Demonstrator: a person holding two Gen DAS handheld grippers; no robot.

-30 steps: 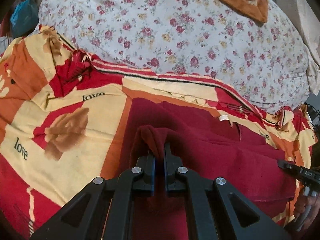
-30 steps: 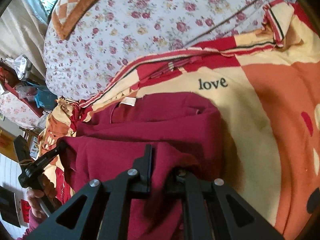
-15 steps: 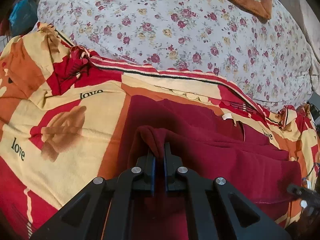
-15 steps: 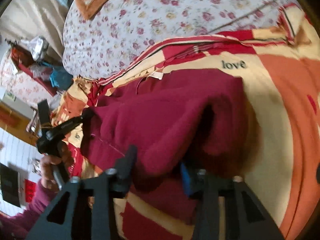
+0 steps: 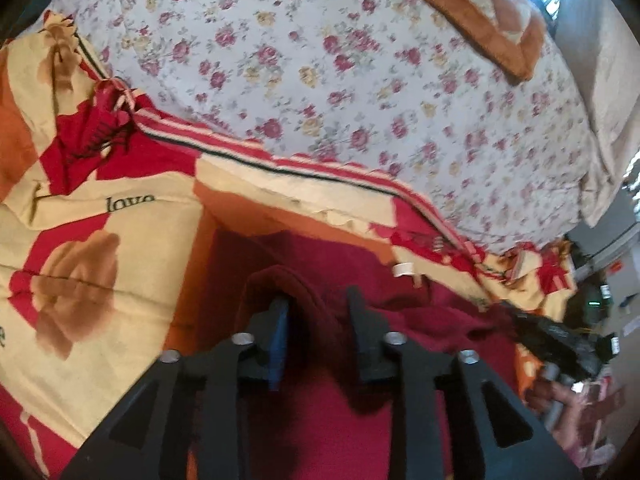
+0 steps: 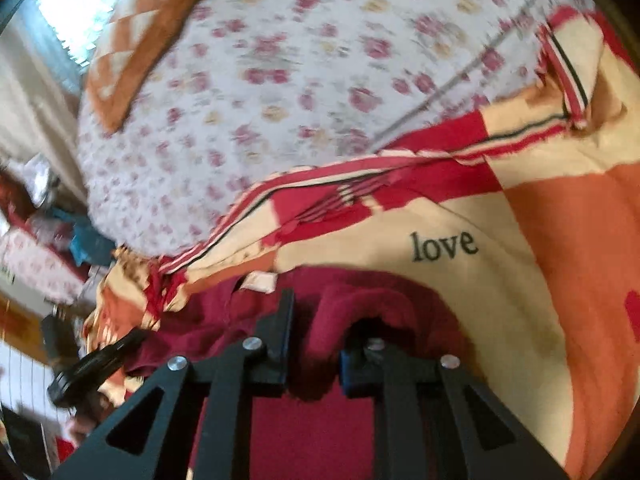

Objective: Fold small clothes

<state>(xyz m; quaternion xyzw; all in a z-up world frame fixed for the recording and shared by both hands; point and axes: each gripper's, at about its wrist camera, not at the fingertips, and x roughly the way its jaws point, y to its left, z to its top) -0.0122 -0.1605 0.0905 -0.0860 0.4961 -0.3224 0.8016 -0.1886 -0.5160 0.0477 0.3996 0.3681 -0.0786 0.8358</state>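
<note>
As left gripper (image 5: 318, 308) opens, garment (image 5: 328, 420) slackens

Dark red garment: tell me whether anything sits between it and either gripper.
Nothing visible does. A fold of the dark red garment lies directly between the parted jaws of the left gripper, which have just been opening. Another bunched fold passes between the jaws of the right gripper. Only the patterned blanket lies underneath.

Bed with floral quilt (image 5: 320, 60), "love" patterned blanket (image 6: 560, 260), bright window (image 6: 52, 12) beyond
</note>
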